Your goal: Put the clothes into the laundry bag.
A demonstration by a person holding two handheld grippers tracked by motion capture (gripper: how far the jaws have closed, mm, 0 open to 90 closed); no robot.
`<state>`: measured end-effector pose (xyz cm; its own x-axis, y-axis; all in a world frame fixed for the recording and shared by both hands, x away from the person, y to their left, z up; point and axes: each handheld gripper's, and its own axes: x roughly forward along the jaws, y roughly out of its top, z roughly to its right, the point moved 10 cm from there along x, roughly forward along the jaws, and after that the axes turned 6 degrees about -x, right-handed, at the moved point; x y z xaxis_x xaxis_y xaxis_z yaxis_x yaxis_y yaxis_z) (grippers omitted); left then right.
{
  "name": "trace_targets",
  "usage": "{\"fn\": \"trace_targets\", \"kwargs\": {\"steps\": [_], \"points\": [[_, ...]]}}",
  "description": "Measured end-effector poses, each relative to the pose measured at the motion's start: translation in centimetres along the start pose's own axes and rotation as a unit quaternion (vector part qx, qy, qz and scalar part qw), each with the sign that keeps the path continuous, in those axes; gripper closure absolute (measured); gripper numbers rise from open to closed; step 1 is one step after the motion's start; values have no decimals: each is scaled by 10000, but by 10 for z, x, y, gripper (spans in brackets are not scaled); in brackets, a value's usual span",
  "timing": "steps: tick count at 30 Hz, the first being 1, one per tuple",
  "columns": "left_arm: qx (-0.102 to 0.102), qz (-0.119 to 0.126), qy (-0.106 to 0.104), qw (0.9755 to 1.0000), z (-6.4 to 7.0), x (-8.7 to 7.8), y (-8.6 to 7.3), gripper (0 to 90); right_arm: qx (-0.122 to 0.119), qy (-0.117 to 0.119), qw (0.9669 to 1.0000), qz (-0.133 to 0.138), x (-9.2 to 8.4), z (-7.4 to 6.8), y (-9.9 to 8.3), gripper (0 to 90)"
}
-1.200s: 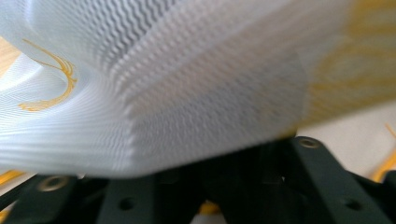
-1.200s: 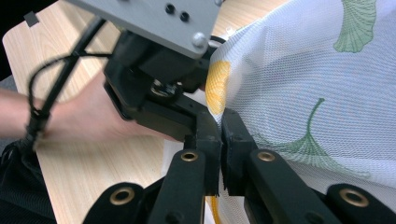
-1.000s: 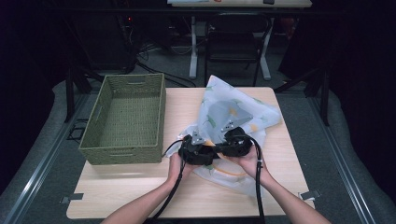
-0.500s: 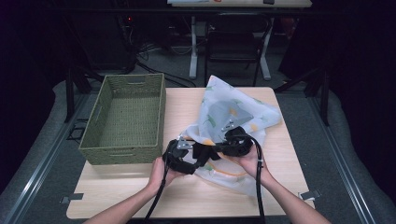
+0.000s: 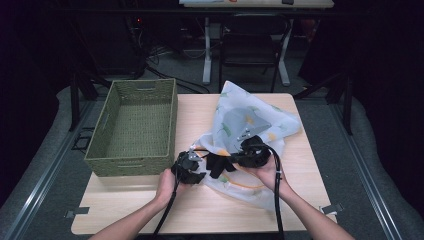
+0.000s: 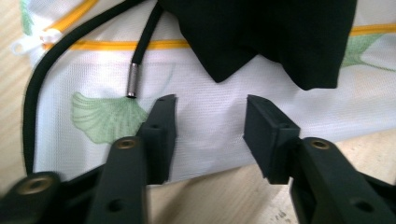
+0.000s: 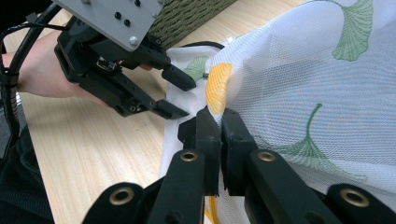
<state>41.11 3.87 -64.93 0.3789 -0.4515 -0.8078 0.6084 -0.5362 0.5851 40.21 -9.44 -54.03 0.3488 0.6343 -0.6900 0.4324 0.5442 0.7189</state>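
A white mesh bag (image 5: 260, 125) printed with green and yellow leaves lies on the table, with a black garment (image 5: 217, 162) at its near edge. My right gripper (image 5: 235, 160) is shut on a fold of the mesh (image 7: 303, 84), pinched at the tips (image 7: 220, 119). My left gripper (image 5: 200, 167) stands at the bag's left edge, and its jaws have just been closing. They are still apart (image 6: 211, 123), with the bag's mesh (image 6: 210, 70) lying between them, unpressed. A black cord with a metal tip (image 6: 133, 79) and the black garment (image 6: 261, 32) lie just beyond the jaws.
A green woven basket (image 5: 135, 165) stands at the table's left, close to my left hand. Bare wood of the table (image 5: 150, 205) stretches along the near edge. Chairs and a desk stand beyond the table in the dark. Cables trail from both grippers toward the person.
My left gripper has drawn away from the right one, moving left and a little toward the person. The right gripper and its pinched fold have stayed put.
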Motion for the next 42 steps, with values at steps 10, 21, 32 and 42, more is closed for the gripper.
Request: {"fn": "trace_targets", "kwargs": {"steps": [10,21,32,42], "points": [[218,123,96,9996,2,4,6,890,-68,-22,10000,49,-2,-2,2,875],[345,707,-264,9966,18,-64,24,895,-71,-213,9997,71,-6,11,1,877],[135,87,-438,9989,23,-75,-46,892,-168,-210,9996,-25,-2,5,0,878],[103,194,-346,9992,24,-76,-35,512,-193,-180,9996,-71,-2,3,-2,880]]}}
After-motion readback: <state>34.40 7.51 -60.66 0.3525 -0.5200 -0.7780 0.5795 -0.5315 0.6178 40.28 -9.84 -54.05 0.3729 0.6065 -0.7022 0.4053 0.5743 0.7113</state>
